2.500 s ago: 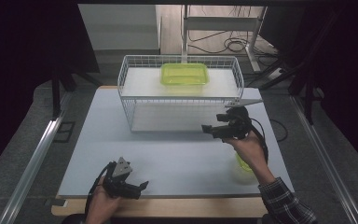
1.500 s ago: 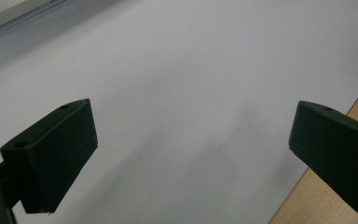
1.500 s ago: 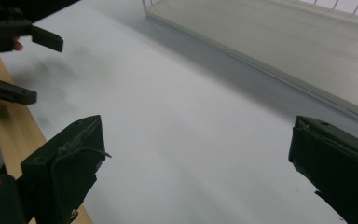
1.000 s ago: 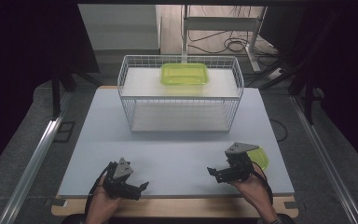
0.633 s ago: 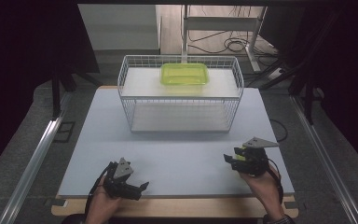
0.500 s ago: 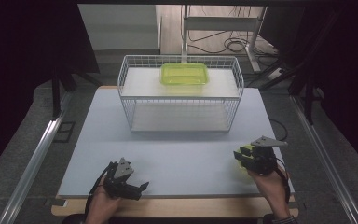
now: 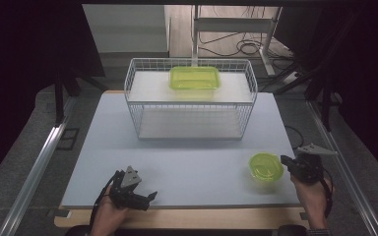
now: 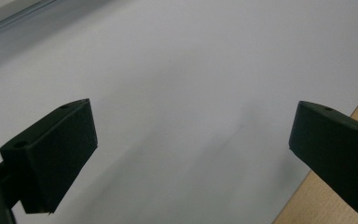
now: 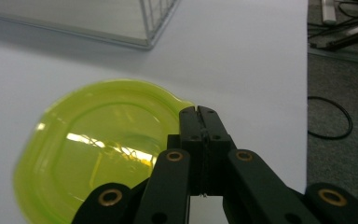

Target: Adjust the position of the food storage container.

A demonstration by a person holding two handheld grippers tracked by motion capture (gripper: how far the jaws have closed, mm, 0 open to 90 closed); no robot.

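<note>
Lid (image 7: 266,167), round and green, lies flat on the worktop (image 7: 187,157) in front of the wire basket (image 7: 191,101), off its right corner.

My right tongs (image 9: 199,111) have just been closing and are now clenched at the lid's tab, which I judge they pinch so I can lift it. My left tongs (image 7: 145,199) rest released, well left of the lid, kept clear. A green tub (image 7: 195,77) sits on the basket's upper shelf, likely where the lid belongs.
</note>
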